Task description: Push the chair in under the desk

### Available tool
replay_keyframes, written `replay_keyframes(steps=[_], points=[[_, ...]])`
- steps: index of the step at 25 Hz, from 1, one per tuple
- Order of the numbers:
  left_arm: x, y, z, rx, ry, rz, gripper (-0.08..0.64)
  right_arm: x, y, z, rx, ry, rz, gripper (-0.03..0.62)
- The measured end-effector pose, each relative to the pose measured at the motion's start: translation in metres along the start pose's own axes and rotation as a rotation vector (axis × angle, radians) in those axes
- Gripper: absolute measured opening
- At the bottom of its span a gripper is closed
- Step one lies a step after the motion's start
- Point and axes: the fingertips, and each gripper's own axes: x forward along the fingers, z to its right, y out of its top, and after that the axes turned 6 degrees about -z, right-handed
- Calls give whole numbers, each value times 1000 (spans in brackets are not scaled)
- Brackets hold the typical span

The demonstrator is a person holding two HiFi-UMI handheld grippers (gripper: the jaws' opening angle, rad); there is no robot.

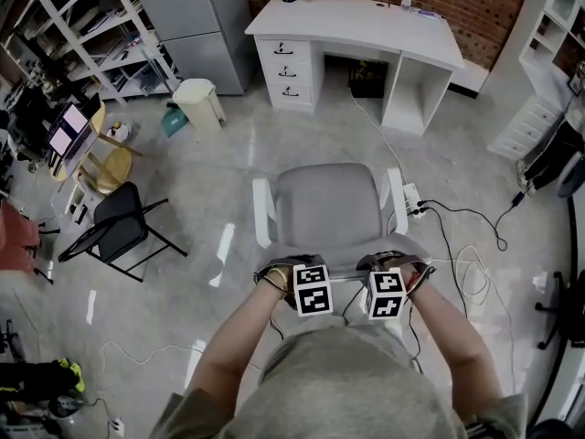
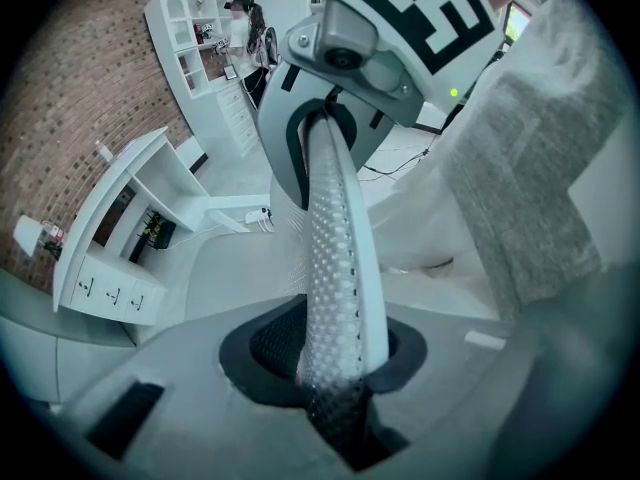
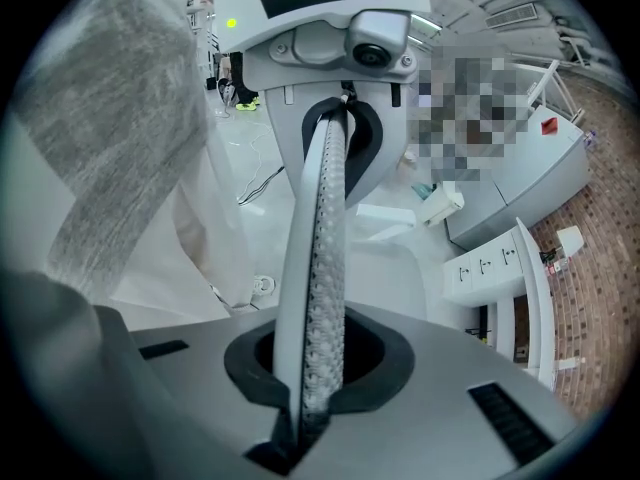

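Standing on the glossy grey floor (image 1: pixel 219 163), well apart from the white three-drawer desk (image 1: pixel 366 27), the grey padded office chair with white armrests (image 1: pixel 329 204) faces the desk's knee opening; the left gripper (image 1: pixel 309 282) and right gripper (image 1: pixel 388 282) sit at its backrest's top edge, each closed, nothing visible between the jaws

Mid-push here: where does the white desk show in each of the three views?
Head view: the desk is at top centre, beyond the chair.
Left gripper view: the desk is at the left side, tilted, drawers toward the bottom.
Right gripper view: the desk is at the right side, tilted, drawers facing left.
Shared landmark: the brick wall behind the desk.
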Motion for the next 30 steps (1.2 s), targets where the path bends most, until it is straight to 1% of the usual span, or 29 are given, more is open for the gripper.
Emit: replay_keyframes(steps=[4, 17, 22, 26, 30], points=[[2, -3, -7, 5, -3, 2, 93, 5, 2, 2, 13, 17, 8, 23], [-1, -19, -36, 44, -5, -4, 92, 12, 12, 30, 32, -19, -2, 17], [-2, -22, -46, 55, -9, 0, 94, 15, 15, 38, 52, -12, -3, 17], [-2, -25, -56, 66, 10, 2, 94, 17, 17, 45, 64, -11, -6, 17], [-2, -24, -67, 77, 13, 8, 94, 20, 15, 54, 73, -15, -11, 15]])
